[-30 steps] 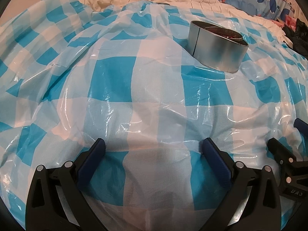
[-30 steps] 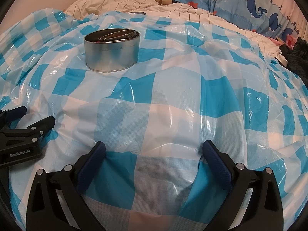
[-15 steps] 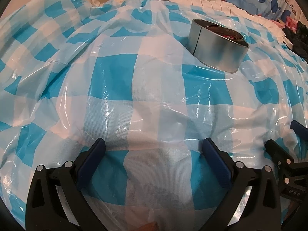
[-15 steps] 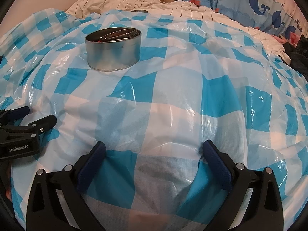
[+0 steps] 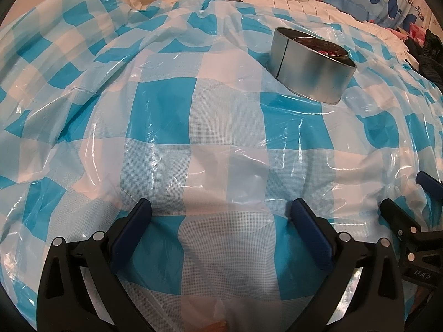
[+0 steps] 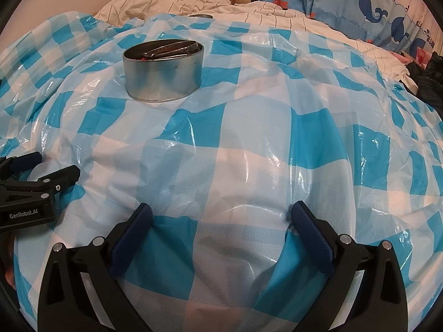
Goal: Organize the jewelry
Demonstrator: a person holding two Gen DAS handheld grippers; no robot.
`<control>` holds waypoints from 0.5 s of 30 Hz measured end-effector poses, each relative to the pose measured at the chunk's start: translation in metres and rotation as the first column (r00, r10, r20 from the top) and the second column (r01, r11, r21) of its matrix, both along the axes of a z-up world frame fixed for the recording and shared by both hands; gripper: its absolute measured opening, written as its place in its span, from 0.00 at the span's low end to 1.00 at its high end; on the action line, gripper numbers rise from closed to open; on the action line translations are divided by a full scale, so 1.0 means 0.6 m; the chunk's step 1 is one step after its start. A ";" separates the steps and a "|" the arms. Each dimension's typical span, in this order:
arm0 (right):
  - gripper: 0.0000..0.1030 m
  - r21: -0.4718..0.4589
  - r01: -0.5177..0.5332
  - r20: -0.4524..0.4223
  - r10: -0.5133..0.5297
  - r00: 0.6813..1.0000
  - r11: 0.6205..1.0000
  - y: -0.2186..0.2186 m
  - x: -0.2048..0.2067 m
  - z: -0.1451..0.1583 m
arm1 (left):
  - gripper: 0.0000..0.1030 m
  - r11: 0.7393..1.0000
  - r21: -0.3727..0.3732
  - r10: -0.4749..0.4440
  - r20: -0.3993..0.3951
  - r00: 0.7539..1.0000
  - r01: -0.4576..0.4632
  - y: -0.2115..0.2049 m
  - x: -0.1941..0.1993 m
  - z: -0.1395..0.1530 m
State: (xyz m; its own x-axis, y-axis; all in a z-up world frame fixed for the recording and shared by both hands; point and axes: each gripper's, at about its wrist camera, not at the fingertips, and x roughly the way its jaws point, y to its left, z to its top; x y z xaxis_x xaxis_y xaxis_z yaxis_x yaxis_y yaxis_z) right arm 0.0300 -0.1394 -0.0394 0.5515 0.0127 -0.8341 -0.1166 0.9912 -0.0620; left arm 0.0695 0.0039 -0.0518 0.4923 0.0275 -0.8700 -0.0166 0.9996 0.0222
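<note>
A round metal tin [image 5: 311, 67] stands on the blue-and-white checked plastic sheet [image 5: 193, 127], up and to the right in the left wrist view. The same tin [image 6: 163, 73] sits upper left in the right wrist view, holding a metal bangle and some reddish pieces. My left gripper [image 5: 220, 210] is open and low over the sheet, with nothing between its fingers. My right gripper [image 6: 221, 214] is open too, also empty. Each gripper shows at the edge of the other's view, side by side.
The sheet [image 6: 249, 144] is crinkled and humped over a bed. Striped white bedding [image 6: 193, 0] and a blue whale-print cover [image 6: 360, 2] lie behind it. Dark clothes [image 6: 429, 80] are piled at the far right.
Both views have tilted slightly, so the tin sits a little lower in each frame. The grippers stay open and apart from the tin.
</note>
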 end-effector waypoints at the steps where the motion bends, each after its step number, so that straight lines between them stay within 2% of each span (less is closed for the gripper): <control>1: 0.93 0.000 0.000 0.000 0.000 1.000 1.000 0.000 0.000 0.000 | 0.94 1.000 0.000 0.000 0.000 1.000 0.000 0.000 0.000 0.000; 15: 0.93 -0.004 0.000 0.001 0.000 1.000 1.000 0.000 0.000 0.000 | 0.94 1.000 -0.001 0.000 0.000 1.000 0.000 0.000 0.000 0.000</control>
